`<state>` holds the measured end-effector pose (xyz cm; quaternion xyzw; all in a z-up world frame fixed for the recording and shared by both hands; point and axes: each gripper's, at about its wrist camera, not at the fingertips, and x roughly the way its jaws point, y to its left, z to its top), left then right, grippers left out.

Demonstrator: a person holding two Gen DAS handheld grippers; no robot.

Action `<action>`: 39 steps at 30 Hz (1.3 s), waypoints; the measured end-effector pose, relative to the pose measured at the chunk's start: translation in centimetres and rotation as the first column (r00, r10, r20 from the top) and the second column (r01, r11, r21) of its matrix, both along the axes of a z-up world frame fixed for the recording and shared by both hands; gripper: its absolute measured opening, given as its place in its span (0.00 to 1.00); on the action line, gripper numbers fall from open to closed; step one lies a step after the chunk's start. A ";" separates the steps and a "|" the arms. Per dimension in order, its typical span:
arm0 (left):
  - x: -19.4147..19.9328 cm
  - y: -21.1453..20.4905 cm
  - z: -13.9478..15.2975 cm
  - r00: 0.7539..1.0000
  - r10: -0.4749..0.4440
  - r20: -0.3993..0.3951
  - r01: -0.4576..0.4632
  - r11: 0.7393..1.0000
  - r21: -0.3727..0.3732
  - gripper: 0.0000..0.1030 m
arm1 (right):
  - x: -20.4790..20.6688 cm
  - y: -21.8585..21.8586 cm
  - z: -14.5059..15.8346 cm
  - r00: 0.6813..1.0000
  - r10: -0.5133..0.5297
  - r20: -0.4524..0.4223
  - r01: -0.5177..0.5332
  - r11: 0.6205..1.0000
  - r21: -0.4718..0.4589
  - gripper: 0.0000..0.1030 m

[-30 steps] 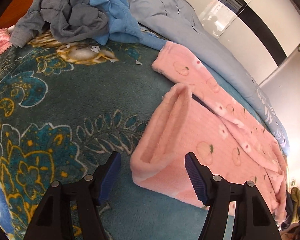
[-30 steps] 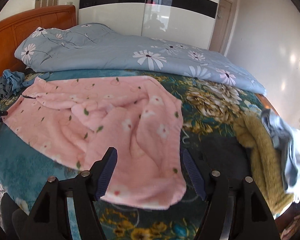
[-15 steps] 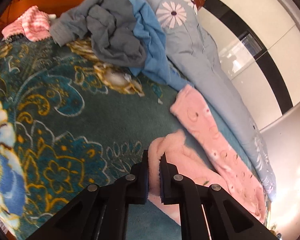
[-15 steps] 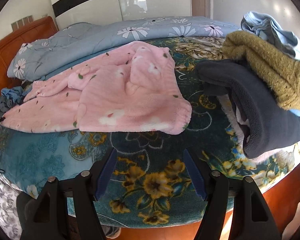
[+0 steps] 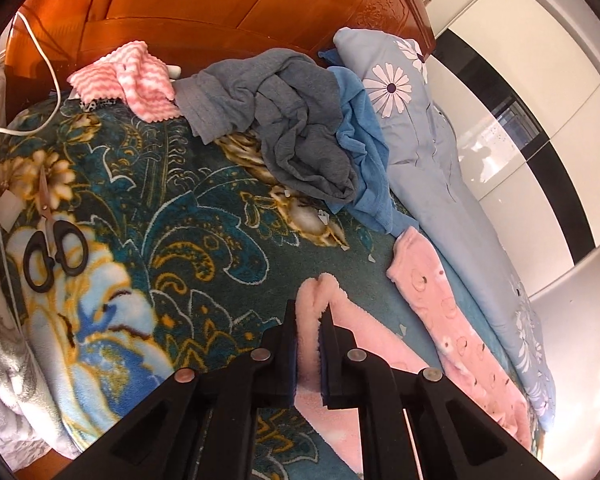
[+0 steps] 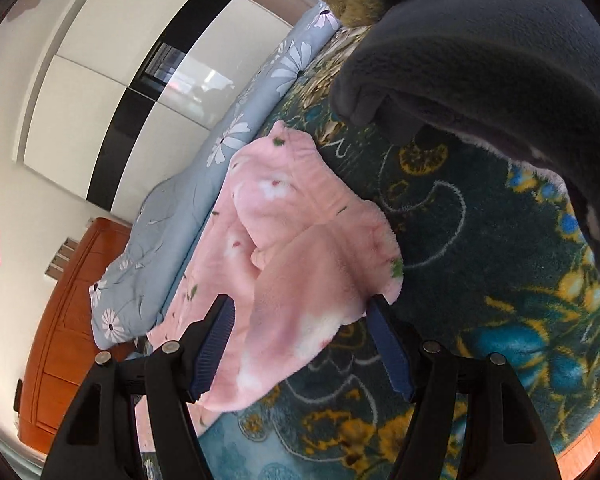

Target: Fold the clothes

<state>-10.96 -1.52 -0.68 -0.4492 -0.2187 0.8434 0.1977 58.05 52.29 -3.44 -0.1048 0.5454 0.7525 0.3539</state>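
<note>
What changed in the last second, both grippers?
The left gripper went from open around the pink garment's folded edge to shut on it. The right gripper swung in low toward the garment's other end and tilted. It stays open, gripping nothing. The grey clothes pile is unmoved.

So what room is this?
Most likely a bedroom: a wooden headboard, a flowery blanket spread like a bed cover, and a glossy wardrobe along the wall.

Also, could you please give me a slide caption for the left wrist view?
Left gripper shut on pink fleece garment's edge, on the floral blanket.
</note>
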 end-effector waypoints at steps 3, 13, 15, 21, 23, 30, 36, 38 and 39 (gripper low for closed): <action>0.1 0.0 0.3 1.000 -0.009 -0.005 0.009 1.000 -0.008 0.08 | -1.0 0.4 0.5 0.999 -0.007 0.031 0.007 1.000 0.007 0.30; 0.4 -1.0 -0.2 0.999 -0.054 -0.002 0.054 0.994 -0.098 0.08 | 4.9 0.2 6.2 0.972 -0.152 0.178 0.115 0.973 0.200 0.08; 0.2 -1.3 -1.5 0.999 -0.045 0.026 0.048 0.992 -0.113 0.09 | 5.0 0.2 5.6 0.960 -0.139 0.245 0.090 0.975 0.203 0.07; 0.5 -1.2 -4.4 0.996 -0.049 0.076 0.064 0.977 -0.202 0.10 | 2.4 0.2 4.0 0.900 -0.087 0.428 -0.004 0.979 0.205 0.08; 0.7 -1.2 -4.9 0.996 -0.052 0.077 0.068 0.971 -0.230 0.12 | 2.2 0.1 3.8 0.883 -0.080 0.463 -0.020 0.978 0.207 0.08; 0.8 -2.1 -6.2 0.991 -0.054 0.121 0.079 0.974 -0.214 0.14 | 1.6 -0.7 3.8 0.854 -0.050 0.517 -0.062 0.978 0.197 0.10; 1.5 -3.8 -3.2 0.998 -0.043 0.051 0.052 0.977 -0.207 0.39 | 1.7 -3.9 7.7 0.833 -0.127 0.539 -0.057 0.948 0.312 0.27; 1.1 -3.2 -2.3 0.998 -0.064 0.023 0.067 0.973 -0.222 0.50 | 1.1 -5.1 9.1 0.819 -0.168 0.549 -0.060 0.926 0.373 0.34; 0.7 -2.5 -2.1 0.997 -0.081 0.019 0.083 0.970 -0.230 0.53 | 0.5 -5.4 9.6 0.818 -0.173 0.549 -0.070 0.916 0.394 0.35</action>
